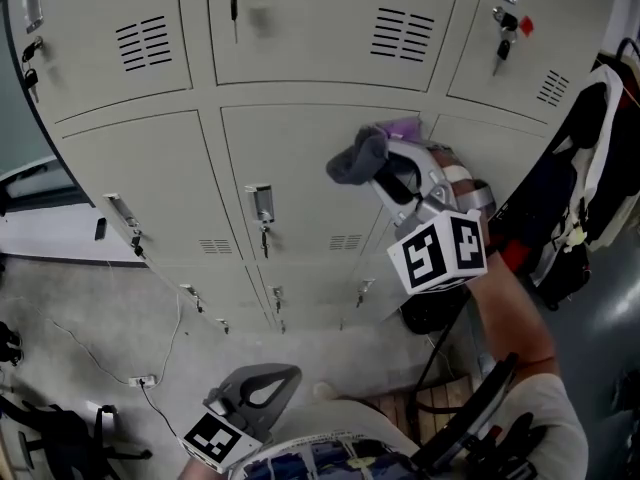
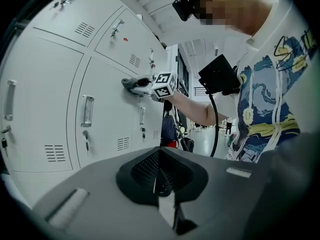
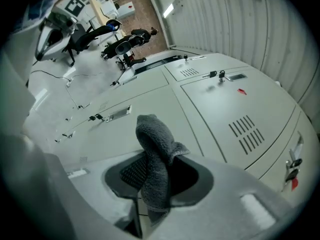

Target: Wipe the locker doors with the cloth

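the cloth [image 1: 357, 158] is a dark grey, fleecy rag, twisted into a thick bunched roll with one loose fold flopping off to the side. it is pinched in the right claw [image 1: 390, 176]. the jaws close on its lower part and the rest stands out beyond the tips. in the left gripper view the bunched end meets the face of a pale beige locker door [image 1: 300, 183] in the middle row, near that door's upper right corner and just beside the seam to the next door. the doors around it have dark vent slots [image 1: 403, 34], metal handles and hanging keys [image 1: 503, 30], one with a red tag [image 1: 526, 26]. a black bag [image 1: 560, 218] hangs at the right end of the lockers. the left claw [image 1: 262, 393] is held low over the grey floor [image 1: 90, 318], close to the person's body and well apart from the cloth. its jaws are pressed together with nothing between them.
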A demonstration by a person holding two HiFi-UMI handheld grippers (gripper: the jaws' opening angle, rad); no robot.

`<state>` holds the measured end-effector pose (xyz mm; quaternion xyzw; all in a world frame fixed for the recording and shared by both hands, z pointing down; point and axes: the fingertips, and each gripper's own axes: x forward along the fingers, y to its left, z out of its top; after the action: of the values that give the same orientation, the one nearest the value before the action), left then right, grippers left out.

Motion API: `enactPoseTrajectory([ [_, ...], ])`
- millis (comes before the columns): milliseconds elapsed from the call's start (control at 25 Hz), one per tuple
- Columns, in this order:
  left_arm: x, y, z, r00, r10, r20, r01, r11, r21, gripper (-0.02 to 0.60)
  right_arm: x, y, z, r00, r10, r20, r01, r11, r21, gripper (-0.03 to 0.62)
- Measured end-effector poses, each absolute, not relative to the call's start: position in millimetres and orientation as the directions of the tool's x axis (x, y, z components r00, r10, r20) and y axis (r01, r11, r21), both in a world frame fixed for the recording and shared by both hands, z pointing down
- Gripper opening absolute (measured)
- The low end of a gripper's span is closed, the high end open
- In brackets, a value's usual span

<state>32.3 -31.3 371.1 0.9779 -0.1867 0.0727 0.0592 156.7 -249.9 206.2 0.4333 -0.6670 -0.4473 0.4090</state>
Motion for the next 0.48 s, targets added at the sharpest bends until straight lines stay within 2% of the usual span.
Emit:
enactPoseTrajectory([
  [480, 38, -47, 376, 0.909, -0.368, 0.197, -0.389, -0.917, 0.082, 0.003, 164, -253, 350, -0.306, -0.882, 0.358, -0.239, 0.435, 0.868, 0.114],
])
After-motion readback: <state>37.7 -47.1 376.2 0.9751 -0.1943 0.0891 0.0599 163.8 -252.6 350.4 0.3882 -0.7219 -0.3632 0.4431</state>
